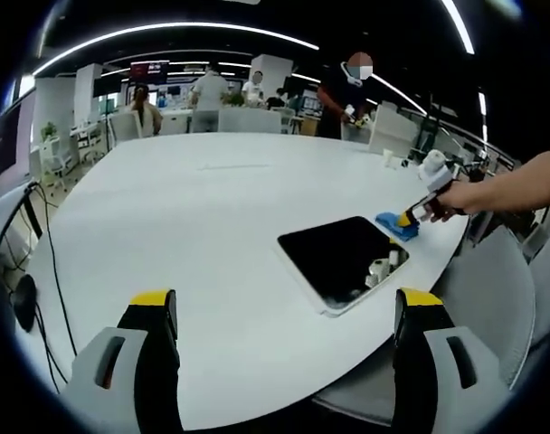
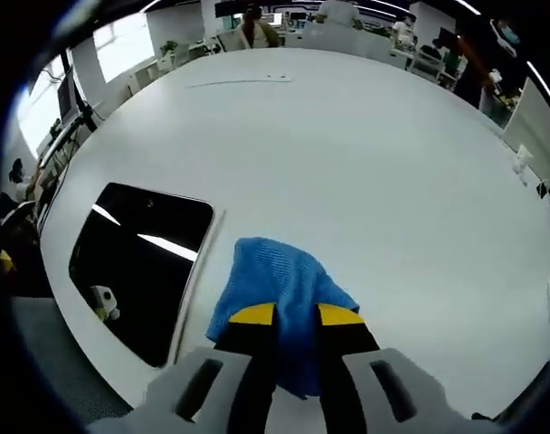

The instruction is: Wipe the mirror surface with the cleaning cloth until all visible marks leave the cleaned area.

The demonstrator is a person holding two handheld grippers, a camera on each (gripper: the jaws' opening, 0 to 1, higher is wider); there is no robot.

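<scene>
The mirror (image 1: 343,258) is a dark rectangular slab lying flat near the white table's right edge. It reflects ceiling lights in the right gripper view, where the mirror (image 2: 139,262) lies to the left. The blue cleaning cloth (image 2: 275,271) rests on the table just beside the mirror's edge. My right gripper (image 2: 295,315) is shut on the cloth's near end, its yellow tips close together. In the left gripper view the right gripper (image 1: 418,213), held by a hand, presses down on the cloth (image 1: 394,226) past the mirror's far corner. My left gripper (image 1: 286,303) hovers over the table, open wide and empty.
The round white table (image 1: 212,208) is broad and bare toward its middle. A grey chair (image 1: 492,298) stands at the right edge. Cables (image 1: 49,271) hang off the left side. Small white items (image 1: 390,157) sit at the far right. Several people (image 1: 343,90) stand in the background.
</scene>
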